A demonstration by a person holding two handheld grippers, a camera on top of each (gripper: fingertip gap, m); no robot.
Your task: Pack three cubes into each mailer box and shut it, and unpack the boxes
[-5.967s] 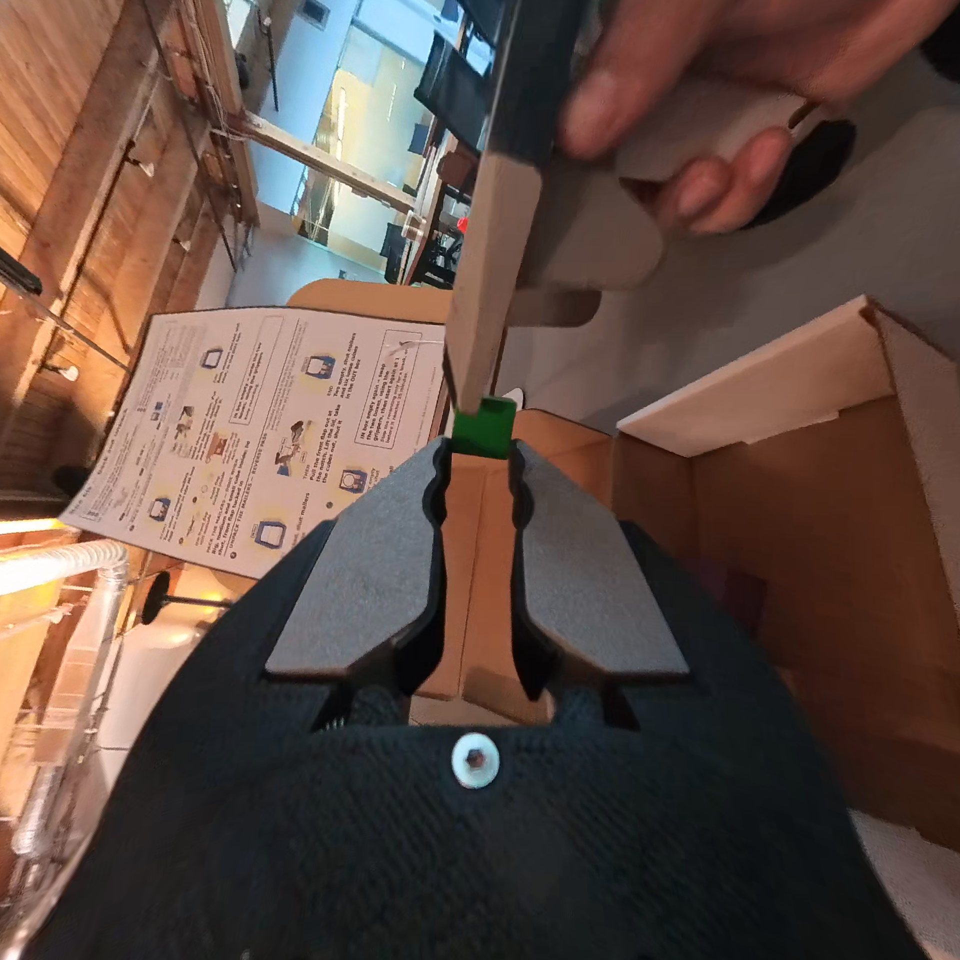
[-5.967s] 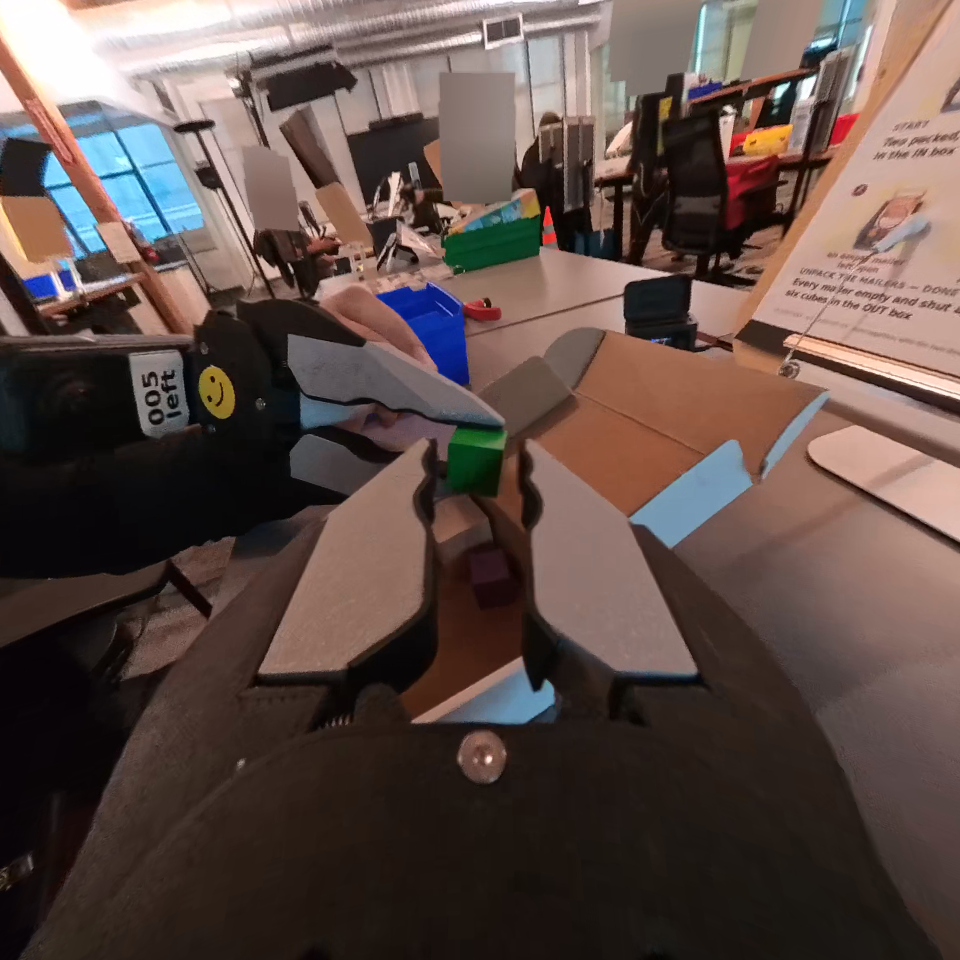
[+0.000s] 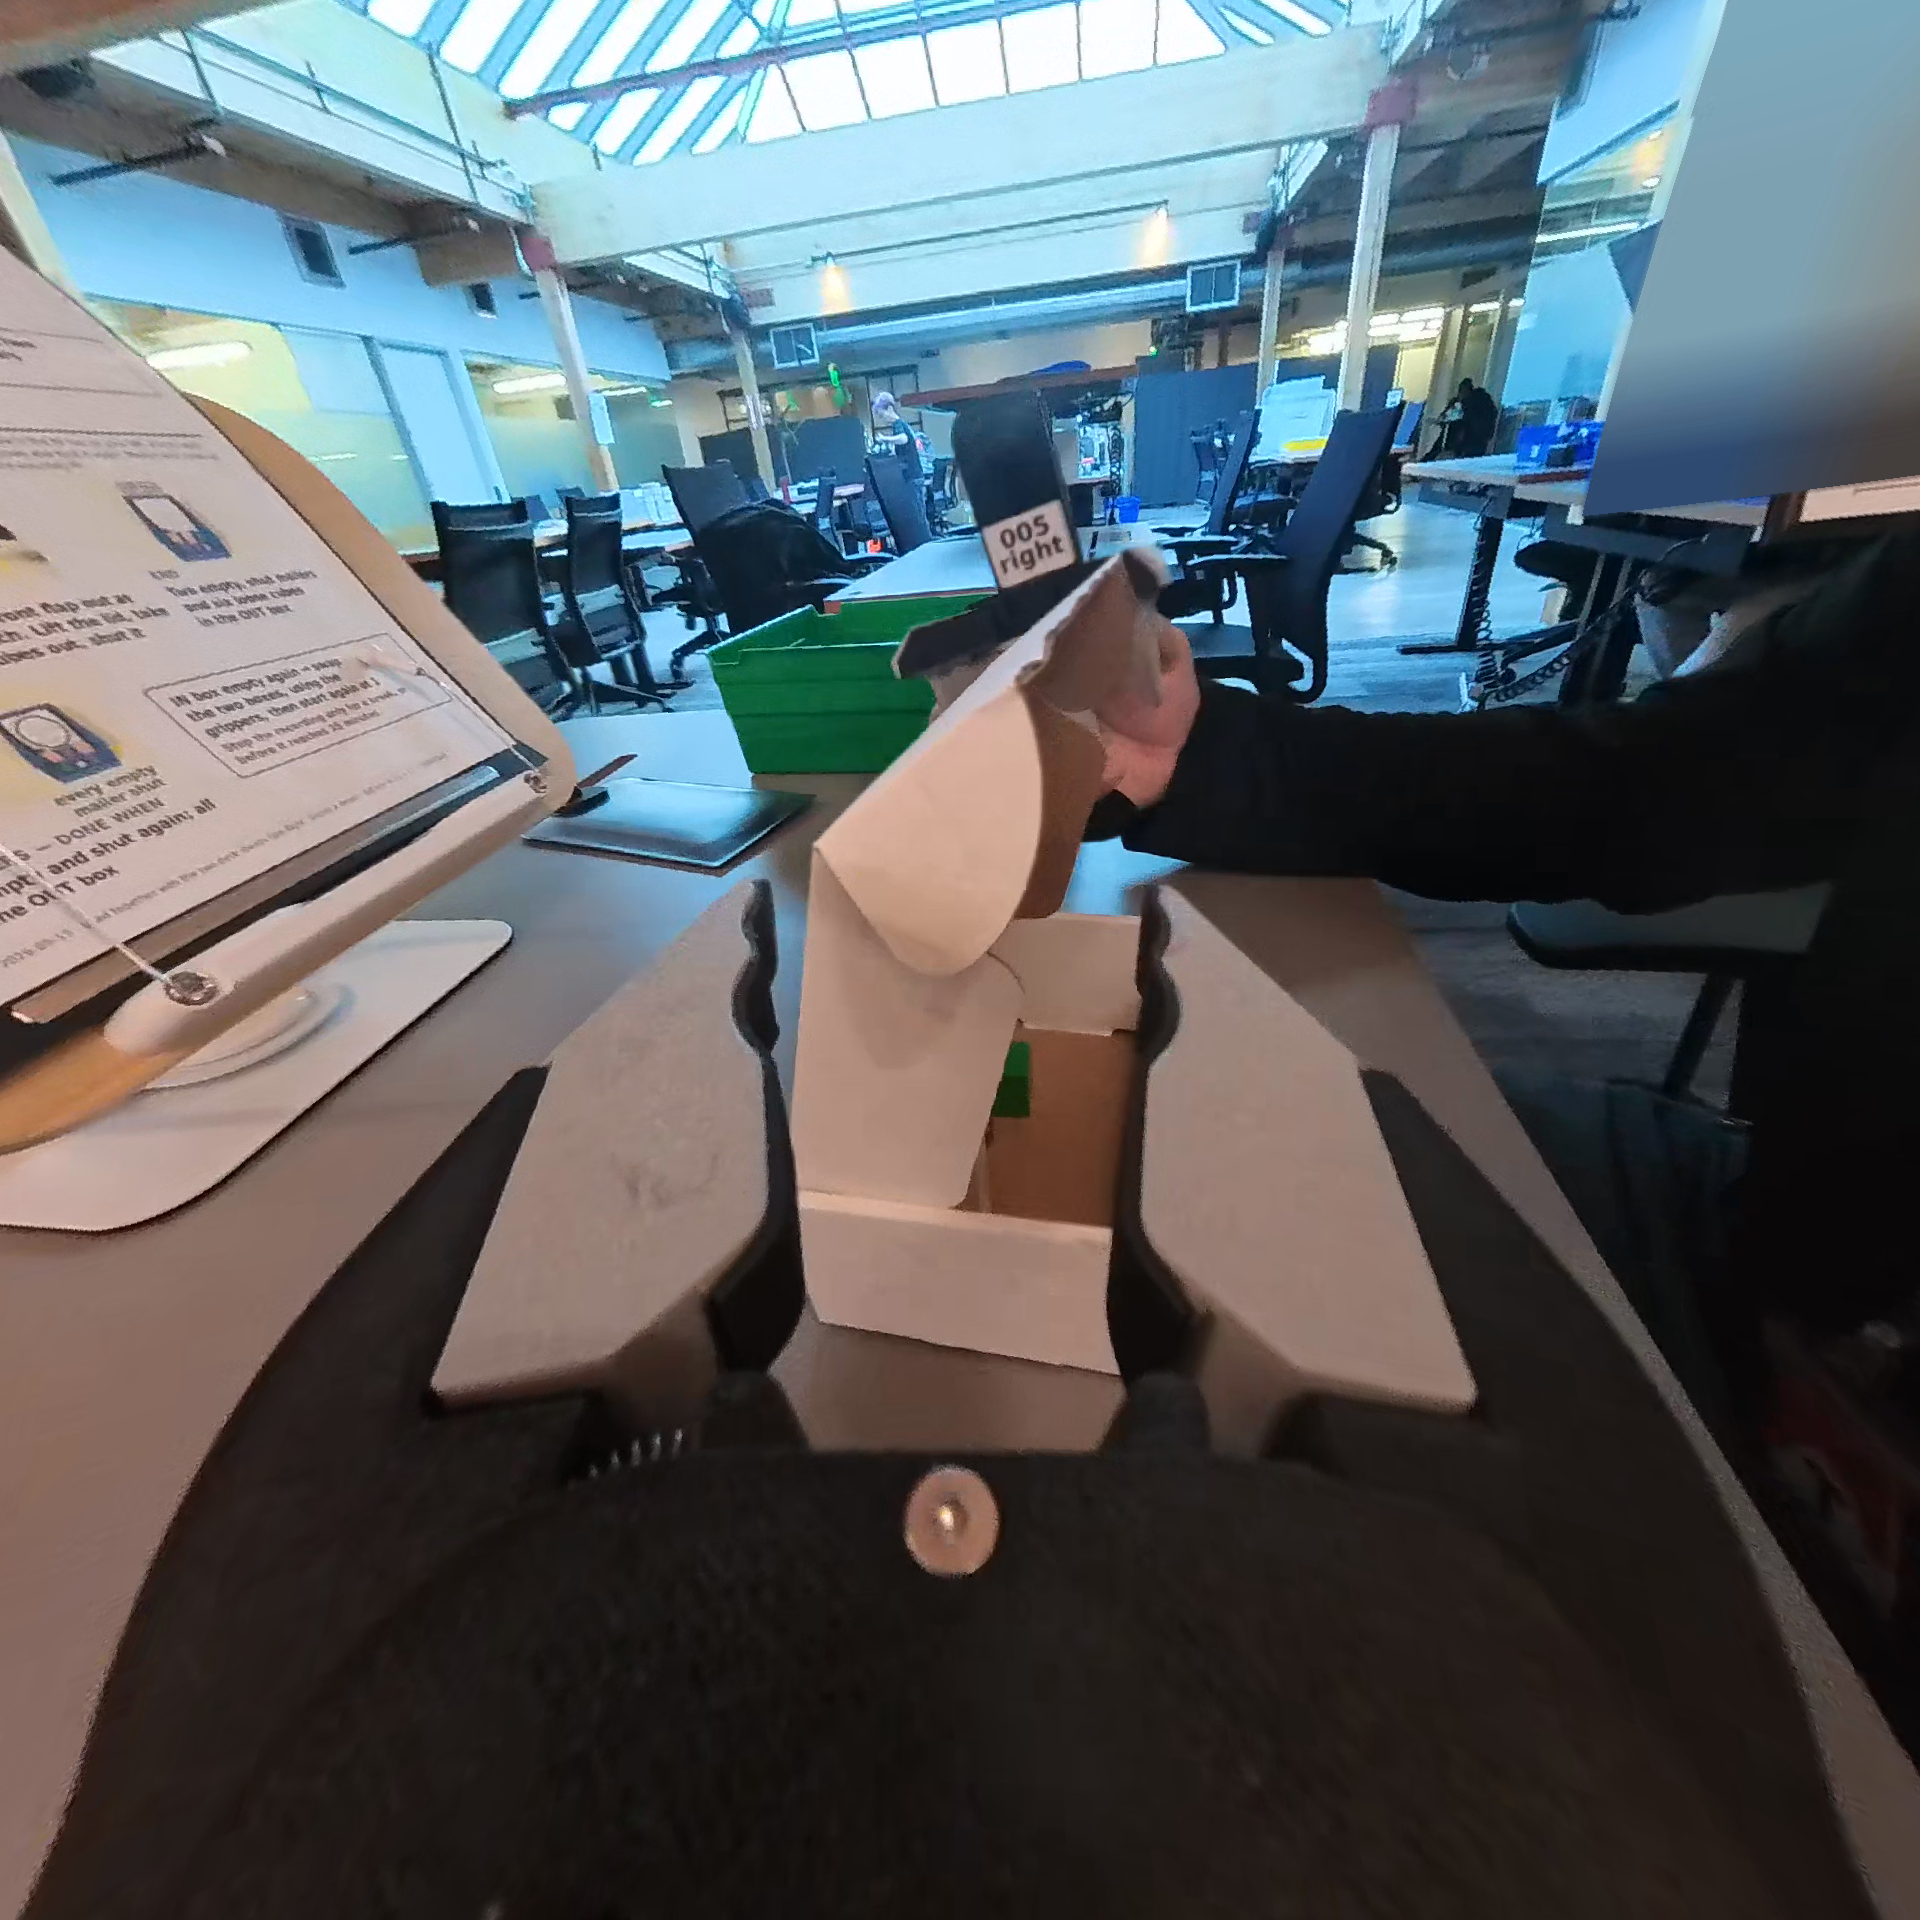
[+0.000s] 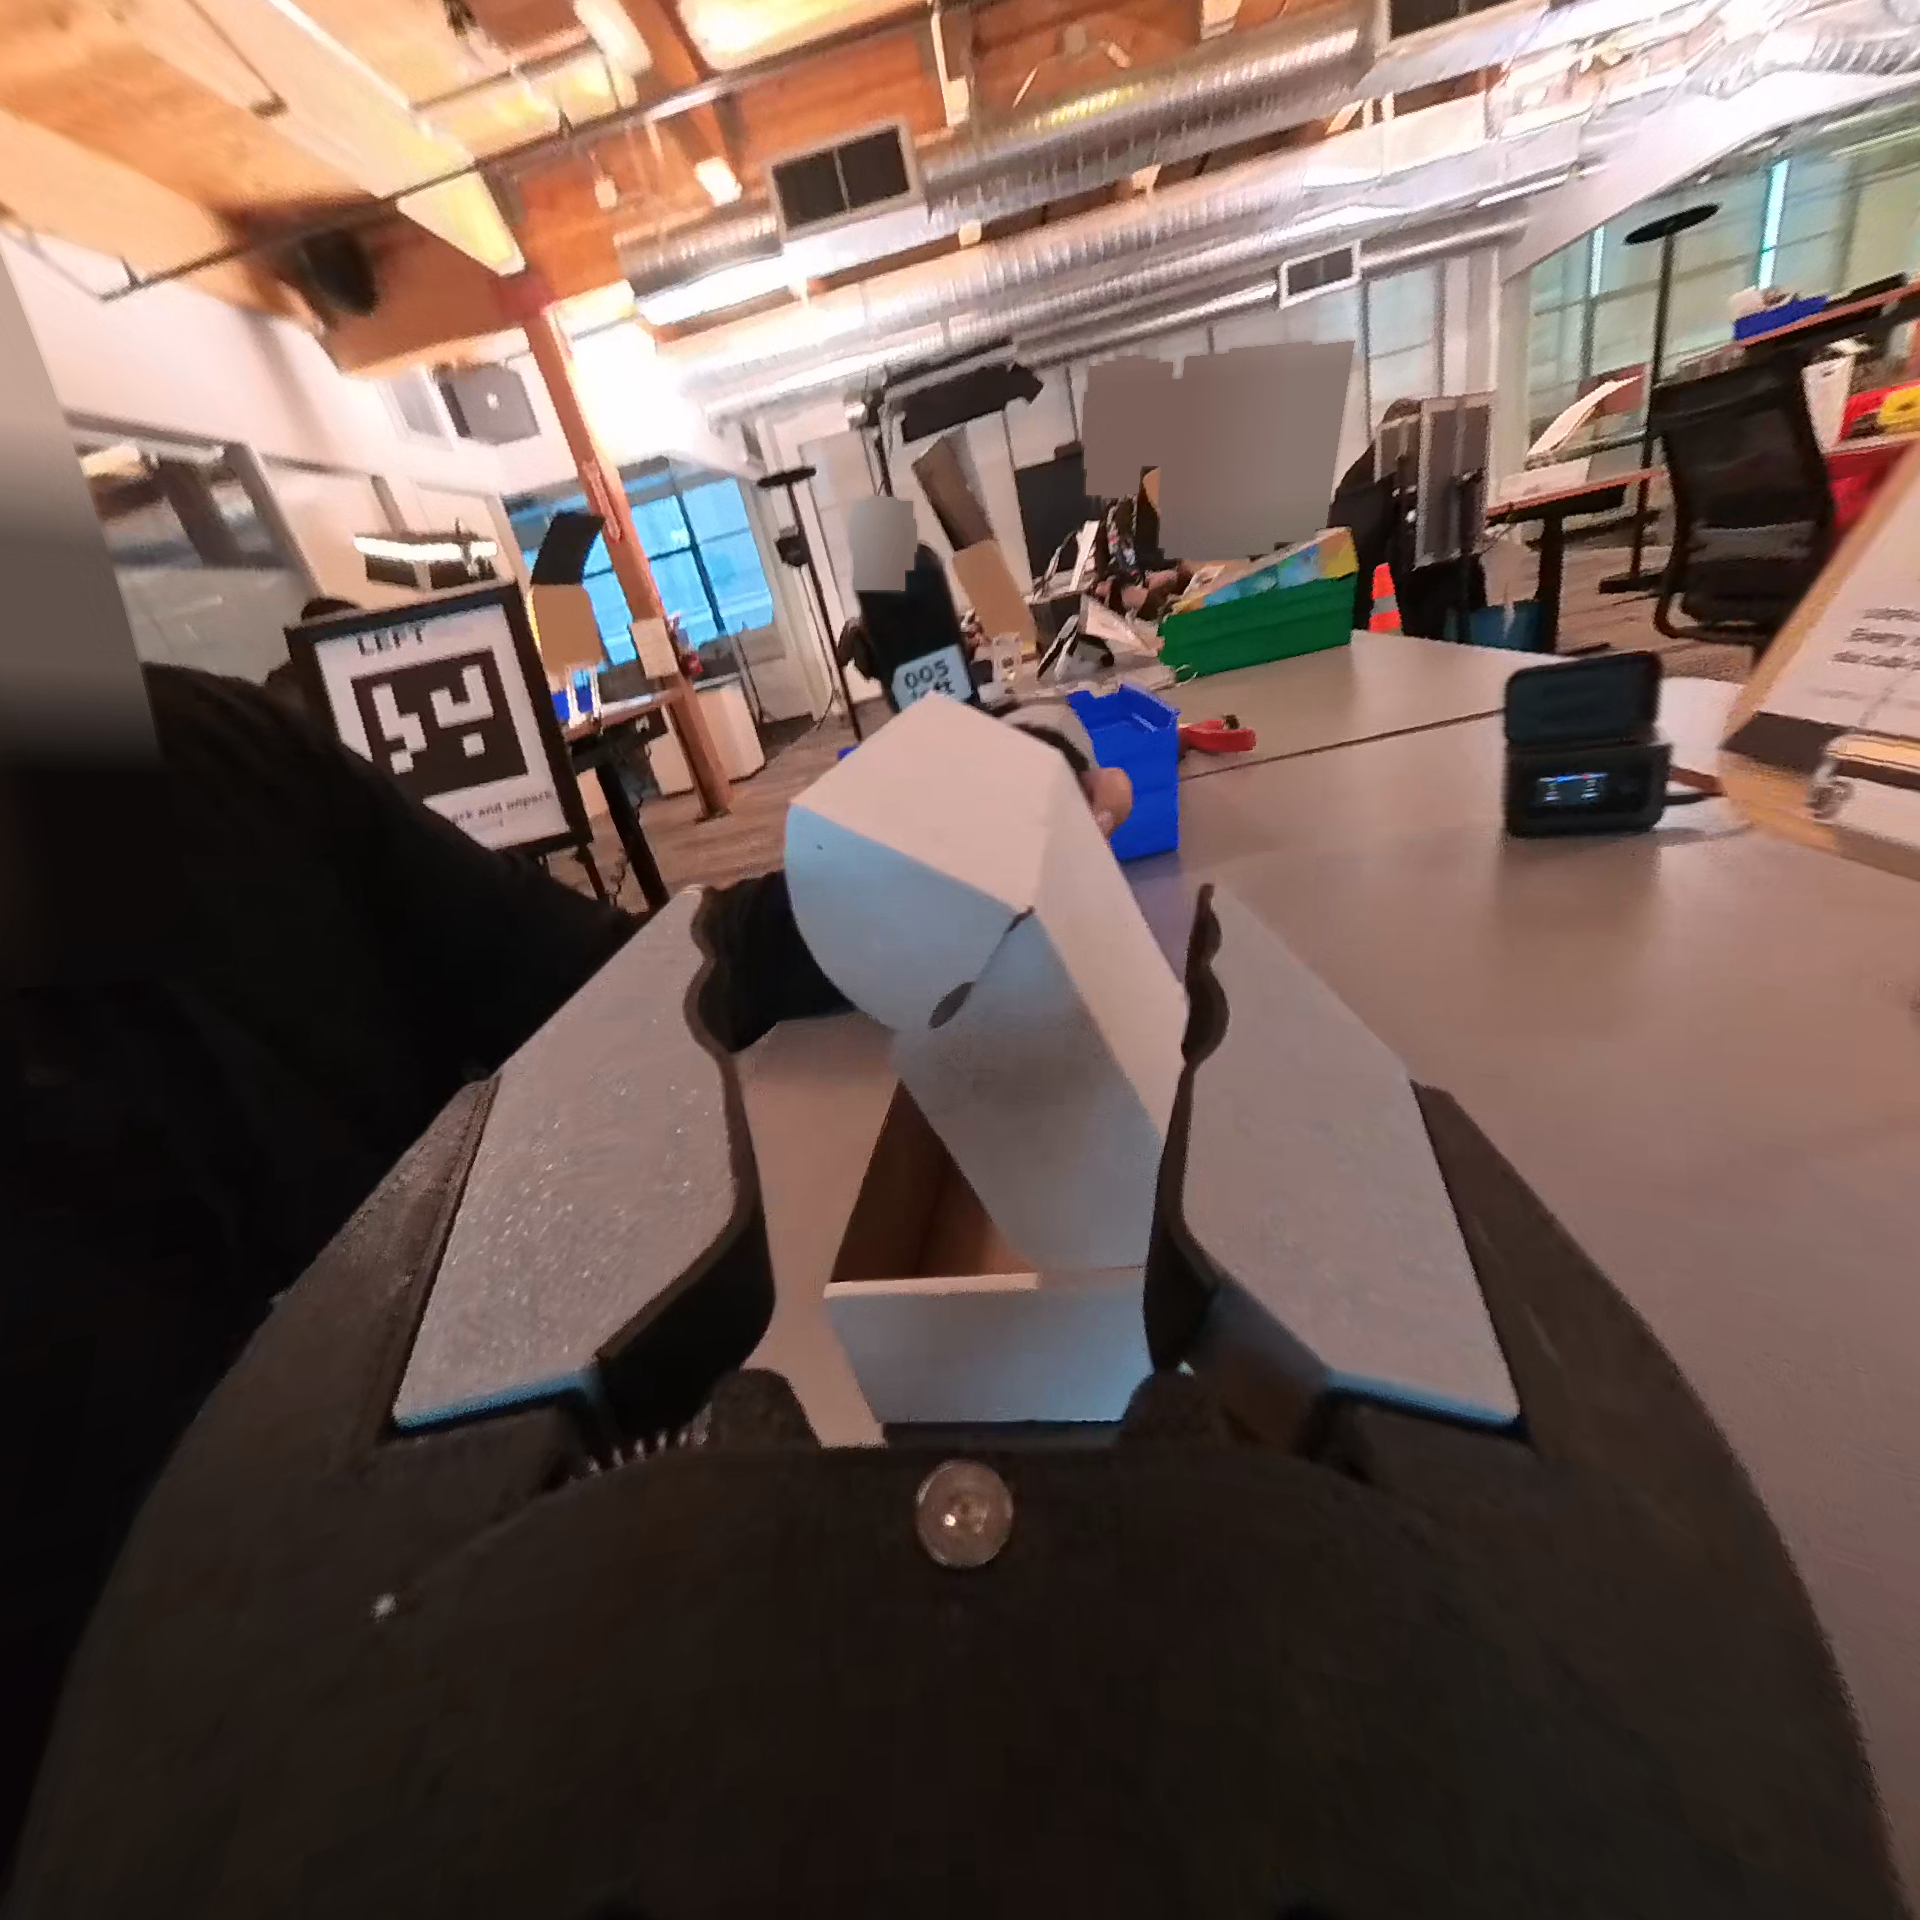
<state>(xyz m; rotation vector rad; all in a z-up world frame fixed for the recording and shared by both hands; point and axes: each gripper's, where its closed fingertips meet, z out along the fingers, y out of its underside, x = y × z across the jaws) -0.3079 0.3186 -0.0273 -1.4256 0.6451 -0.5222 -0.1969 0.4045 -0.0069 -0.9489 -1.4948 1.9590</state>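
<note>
Mailer box (image 3: 951,1283): sitting on the table (image 3: 260,1351) between both grippers, lid (image 3: 935,831) now tilting half-closed. Green cube (image 3: 1013,1081), earlier pinched by the left gripper (image 3: 951,987), lying inside. Left and right gripper (image 4: 951,997) both gaping, holding nothing. Judgement: closing step underway.

Grey tabletop (image 3: 312,1299) carrying a white mailer box (image 3: 966,1278), stand base (image 3: 260,1081), dark flat pad (image 3: 665,821), green bin (image 3: 821,696), blue bin (image 4: 1138,769), black case (image 4: 1584,748).

Black claw (image 3: 951,1039), grey fingers (image 3: 623,1174), black sleeve (image 3: 1455,790)
</note>
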